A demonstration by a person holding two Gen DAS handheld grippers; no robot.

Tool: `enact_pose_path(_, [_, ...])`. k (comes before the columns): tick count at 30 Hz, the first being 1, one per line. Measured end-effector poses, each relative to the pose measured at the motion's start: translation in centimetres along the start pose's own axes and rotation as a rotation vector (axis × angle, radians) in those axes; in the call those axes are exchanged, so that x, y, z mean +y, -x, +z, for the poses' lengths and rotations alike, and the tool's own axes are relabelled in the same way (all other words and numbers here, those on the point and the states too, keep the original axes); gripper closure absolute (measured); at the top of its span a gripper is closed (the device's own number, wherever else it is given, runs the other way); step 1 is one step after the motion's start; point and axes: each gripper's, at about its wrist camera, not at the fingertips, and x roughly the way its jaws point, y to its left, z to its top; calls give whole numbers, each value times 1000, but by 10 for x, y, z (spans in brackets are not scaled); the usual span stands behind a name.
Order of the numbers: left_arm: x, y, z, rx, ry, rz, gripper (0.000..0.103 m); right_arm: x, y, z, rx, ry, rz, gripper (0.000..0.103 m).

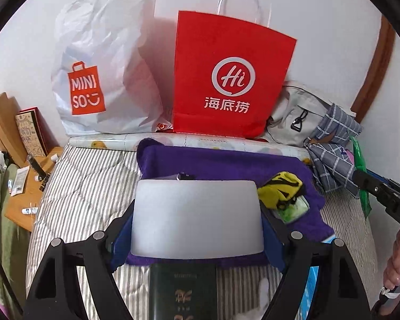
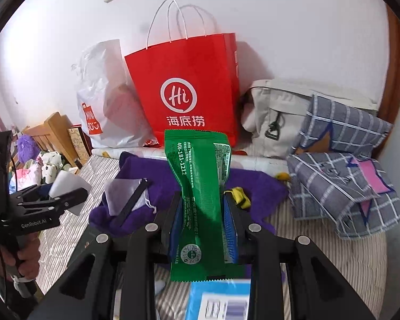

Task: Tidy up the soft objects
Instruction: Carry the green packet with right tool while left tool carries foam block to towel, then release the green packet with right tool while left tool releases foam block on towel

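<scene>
Mid-task by my judgement: the left gripper (image 1: 197, 218) clamps a white sponge (image 1: 197, 217) at frame centre, the right gripper (image 2: 203, 221) pinches a green packet (image 2: 200, 186) upright, while the yellow sock (image 1: 281, 189) lies unsorted on the purple cloth (image 1: 226, 162).

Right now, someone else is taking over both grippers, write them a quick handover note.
Left gripper: shut on a white pad, held over the purple cloth.
Right gripper: shut on a green packet, held upright above the bed.
On the purple cloth: yellow strap, small mesh pouch.
Red paper bag and white plastic bag stand against the wall.
Done: both items picked up.
Left: put them away, probably in a bag, then the rest.
</scene>
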Motion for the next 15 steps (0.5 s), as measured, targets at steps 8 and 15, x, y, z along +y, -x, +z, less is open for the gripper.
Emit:
enact_pose_path(8, [-3, -47, 18, 60, 5, -8, 23, -9, -59, 23, 83, 6, 34, 72])
enact_pose_path(15, [-1, -83, 21, 124, -2, 2, 23, -32, -125, 13, 250, -35, 24, 72])
